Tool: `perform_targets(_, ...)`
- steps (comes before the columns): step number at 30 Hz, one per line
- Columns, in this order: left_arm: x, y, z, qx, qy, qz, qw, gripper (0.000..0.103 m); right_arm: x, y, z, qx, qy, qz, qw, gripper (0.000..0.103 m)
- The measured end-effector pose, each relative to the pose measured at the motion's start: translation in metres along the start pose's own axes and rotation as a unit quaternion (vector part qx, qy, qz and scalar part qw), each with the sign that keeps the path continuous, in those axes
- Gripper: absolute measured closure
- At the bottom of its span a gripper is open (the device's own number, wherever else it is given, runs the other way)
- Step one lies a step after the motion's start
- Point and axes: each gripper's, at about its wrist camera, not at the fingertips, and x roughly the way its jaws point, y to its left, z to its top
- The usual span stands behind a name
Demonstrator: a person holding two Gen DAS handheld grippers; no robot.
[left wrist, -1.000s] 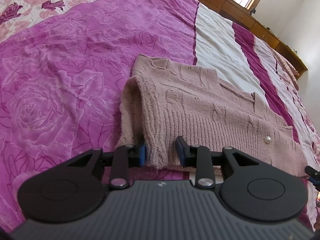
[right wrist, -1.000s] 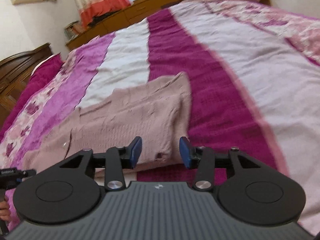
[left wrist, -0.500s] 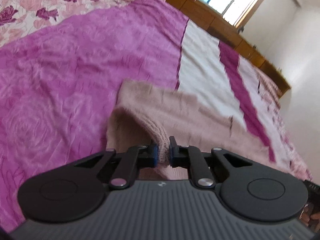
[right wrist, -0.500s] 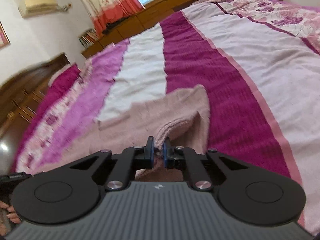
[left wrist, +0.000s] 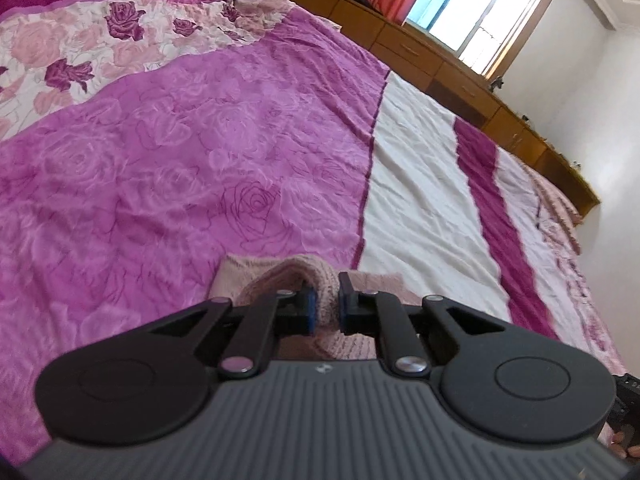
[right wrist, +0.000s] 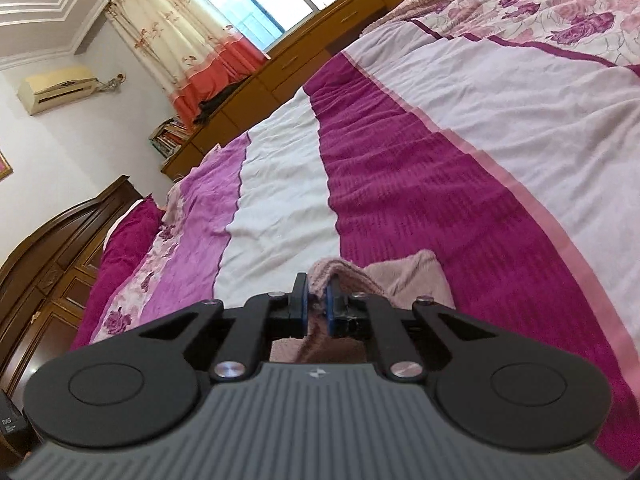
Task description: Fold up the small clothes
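Around the work, a wide bedspread [left wrist: 248, 152] in magenta, white and rose-printed stripes fills most of both views, with a run of low wooden cabinets [left wrist: 448, 68] along its far edge beneath a bright window [left wrist: 476, 12]. Nothing lies on the spread ahead of either gripper. Each gripper's own dark body blocks the lower part of its view, so most of the pink knitted sweater [left wrist: 326, 304] is hidden behind it. The left gripper [left wrist: 325, 306] is clamped on a thick ribbed fold of the sweater, which bulges up between its blue-lined jaws above the purple stripe. The right gripper [right wrist: 316, 306] pinches a thinner edge of the same sweater [right wrist: 404, 276], with a loose flap lying just beside it on the dark magenta stripe. Only the right wrist view shows the air conditioner [right wrist: 56, 88] on the wall, the floral curtain [right wrist: 192, 36], a stack of books [right wrist: 172, 134] and a dark wooden headboard [right wrist: 60, 248]. Only the left wrist view shows the rose-patterned band [left wrist: 100, 44] near the pillows.
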Motion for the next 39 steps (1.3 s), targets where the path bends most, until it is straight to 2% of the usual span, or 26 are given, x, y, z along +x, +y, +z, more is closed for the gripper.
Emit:
perform_targets(10, 0.042, 0.01, -0.006, 0.01, 0.017, 0.051, 0.9985, 0.089, 0.049, -0.015, -0.008, 0.009, 0.011, -0.046, 0.999, 0.092)
perform_targets(12, 0.044, 0.011, -0.007, 0.009, 0.024, 0.047, 0.9986, 0.085, 0.052, -0.018, -0.011, 0.013, 0.015, -0.044, 0.999, 0.081)
perform_targets(14, 0.044, 0.01, -0.007, 0.014, 0.026, 0.056, 0.998, 0.071, 0.05, -0.018, -0.014, 0.01, 0.008, -0.056, 0.998, 0.061)
perform_targets(16, 0.04, 0.007, -0.007, 0.025, 0.017, 0.065, 0.9975, 0.063, 0.046, -0.018, -0.017, 0.003, 0.0, -0.063, 0.998, 0.055)
perform_targets(20, 0.032, 0.002, -0.006, 0.043, 0.01, 0.063, 0.997, 0.056, 0.036, -0.017, -0.021, -0.01, -0.005, -0.064, 0.998, 0.054)
perform_targets(27, 0.022, 0.001, -0.014, 0.056, 0.019, 0.07, 0.9958, 0.055, 0.016, -0.004, -0.028, -0.057, -0.026, -0.064, 0.996, 0.054)
perform_targets(30, 0.021, 0.003, -0.023, 0.065, 0.032, 0.08, 0.9941, 0.055, 0.016, 0.005, -0.031, -0.09, -0.012, -0.064, 0.994, 0.054)
perform_targets(33, 0.022, 0.004, -0.031, 0.079, 0.042, 0.085, 0.9924, 0.055, 0.021, 0.011, -0.037, -0.118, 0.002, -0.082, 0.99, 0.054)
perform_targets(39, 0.031, 0.008, -0.039, 0.097, 0.06, 0.088, 0.9896, 0.055, 0.045, 0.002, -0.051, -0.126, 0.04, -0.108, 0.985, 0.054)
